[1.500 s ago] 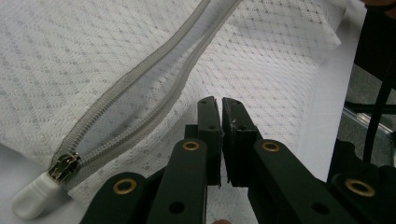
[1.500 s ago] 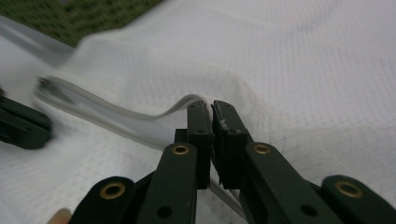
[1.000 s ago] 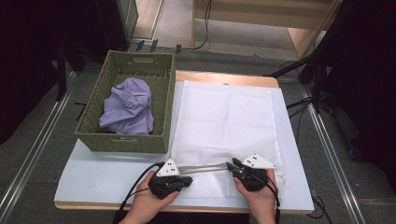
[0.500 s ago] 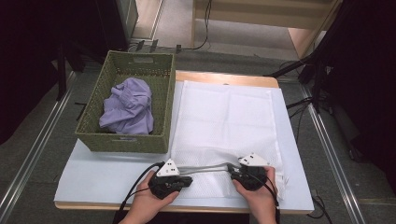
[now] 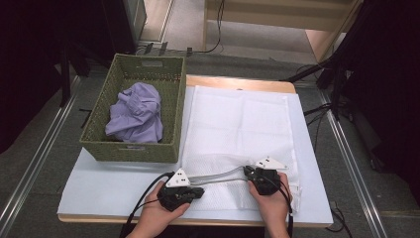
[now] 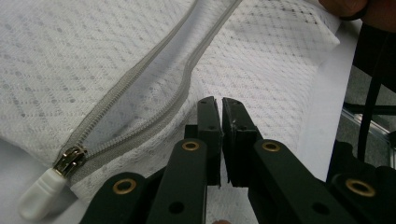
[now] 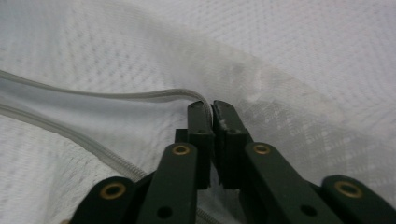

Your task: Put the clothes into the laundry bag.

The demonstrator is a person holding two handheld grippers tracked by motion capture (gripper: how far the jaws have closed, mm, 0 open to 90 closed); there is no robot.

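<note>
Lying flat on the tabletop, white mesh laundry bag, zipper crosswise between left gripper and right gripper | left gripper view: fingers pinch the mesh beside the parted zipper, white pull lower left | right gripper view: fingers, just closed, clamp the grey zipper edge.

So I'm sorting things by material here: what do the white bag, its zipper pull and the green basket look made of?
The white bag looks like synthetic mesh: a fine, matt, diamond-patterned weave. The zipper pull seems to be smooth white plastic on a brass-coloured metal slider, though the metal could be plated. The green basket appears woven, from wicker or paper cord; which one is hard to tell.
</note>
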